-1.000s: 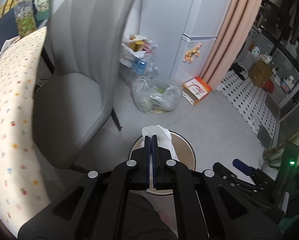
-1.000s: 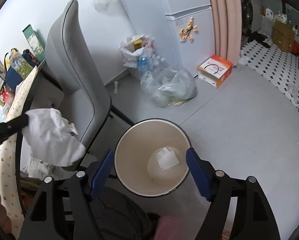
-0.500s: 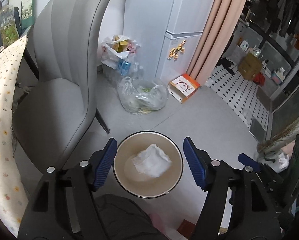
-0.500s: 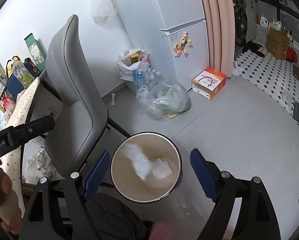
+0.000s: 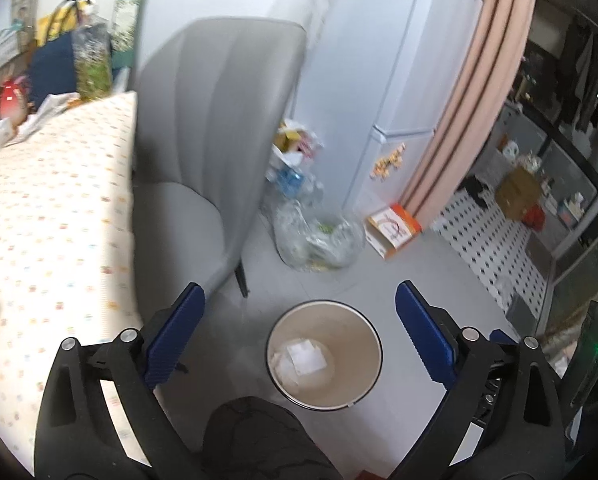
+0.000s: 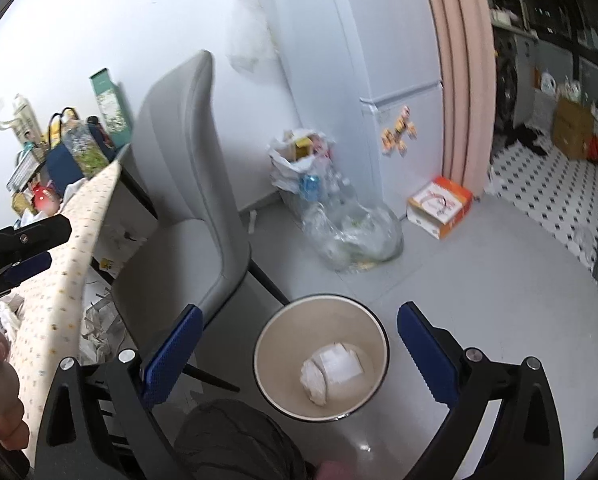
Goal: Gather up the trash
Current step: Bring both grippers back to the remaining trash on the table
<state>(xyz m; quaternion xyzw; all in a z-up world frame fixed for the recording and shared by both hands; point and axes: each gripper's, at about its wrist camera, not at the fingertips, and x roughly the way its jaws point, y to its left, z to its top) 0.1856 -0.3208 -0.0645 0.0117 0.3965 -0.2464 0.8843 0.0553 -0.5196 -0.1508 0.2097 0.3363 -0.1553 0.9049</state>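
While upright bin point(image 6: 382, 350) opens upward, crumpled paper point(image 6: 330, 372) orientation unclear.

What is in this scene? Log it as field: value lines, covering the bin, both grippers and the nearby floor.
bin: round trash bin on the floor, crumpled white paper inside
left gripper: jaws opening, nothing between them
right gripper: jaws opening, nothing between them
chair: grey chair beside the bin
floor beyond: clear plastic bag, orange box
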